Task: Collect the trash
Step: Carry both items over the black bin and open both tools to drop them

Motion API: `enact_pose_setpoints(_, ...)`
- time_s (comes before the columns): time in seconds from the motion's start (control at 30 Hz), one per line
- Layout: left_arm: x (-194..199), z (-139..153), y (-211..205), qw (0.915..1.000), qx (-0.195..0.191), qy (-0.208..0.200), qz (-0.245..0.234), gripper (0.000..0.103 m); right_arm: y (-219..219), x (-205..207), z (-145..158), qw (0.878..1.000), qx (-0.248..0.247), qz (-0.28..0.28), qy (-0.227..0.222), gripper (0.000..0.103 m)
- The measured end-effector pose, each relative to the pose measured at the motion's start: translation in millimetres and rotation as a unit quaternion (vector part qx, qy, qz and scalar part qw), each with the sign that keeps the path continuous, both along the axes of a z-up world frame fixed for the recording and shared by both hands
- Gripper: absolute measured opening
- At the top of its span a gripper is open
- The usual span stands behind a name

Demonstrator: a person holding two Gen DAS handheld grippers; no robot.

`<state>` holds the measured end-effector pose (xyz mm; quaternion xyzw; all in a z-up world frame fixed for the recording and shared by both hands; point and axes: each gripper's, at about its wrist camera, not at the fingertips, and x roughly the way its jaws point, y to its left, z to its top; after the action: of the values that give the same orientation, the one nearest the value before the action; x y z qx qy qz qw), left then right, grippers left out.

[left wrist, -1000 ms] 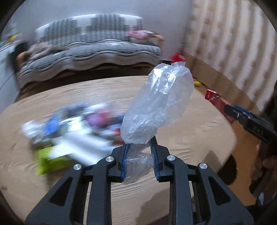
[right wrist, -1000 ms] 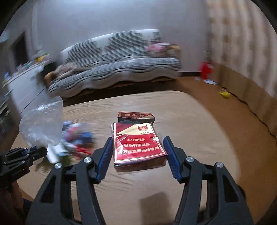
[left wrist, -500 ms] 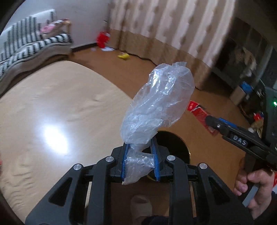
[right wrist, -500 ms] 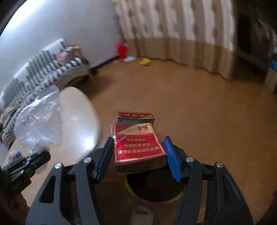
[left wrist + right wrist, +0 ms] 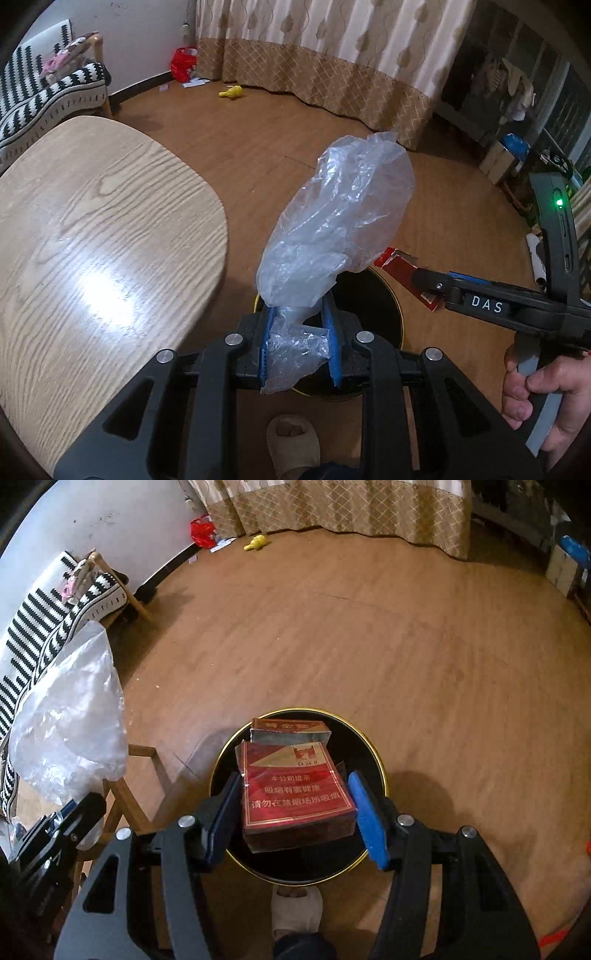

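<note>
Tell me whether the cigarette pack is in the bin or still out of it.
Out. The cigarette pack is still clamped in the right tongs, held above the open bin; nothing shows it released.

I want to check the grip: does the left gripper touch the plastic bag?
Touching. In the left wrist view, the left gripper has its blue pads pressed on the crumpled neck of the plastic bag.

Brown wood floor (image 5: 424, 635) with a black gold-rimmed bin (image 5: 373, 760) sitting on it. Pale wooden table (image 5: 92, 240) stands just beside the bin.
</note>
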<state>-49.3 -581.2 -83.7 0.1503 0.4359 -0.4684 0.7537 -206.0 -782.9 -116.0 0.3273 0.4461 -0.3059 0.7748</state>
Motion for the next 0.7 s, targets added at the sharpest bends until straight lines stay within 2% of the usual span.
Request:
enact_pose_setpoints(0.2,-2,-4,-5,1.0000,-0.001,0.004,-0.001,0.023,-2,1,3,1.000,0.002,-0.008,-0.006,0.060)
enact_pose_setpoints(0.3,-5,-4,-6,1.0000,0.001,0.009,0.000,0.023,-2,-2,2,1.000,0.001,-0.017,-0.012,0.074)
enact_pose_setpoints(0.47,-9,-8,-15,0.9998,0.005,0.019,-0.009,0.023,-3,-11,7,0.999,-0.007,-0.041,-0.019,0.078)
enact_pose_setpoints(0.7,-16,-32,-39,0.9968,0.021,0.066,-0.040,0.023,-6,-28,19,0.996,-0.020,-0.083,-0.036,0.082)
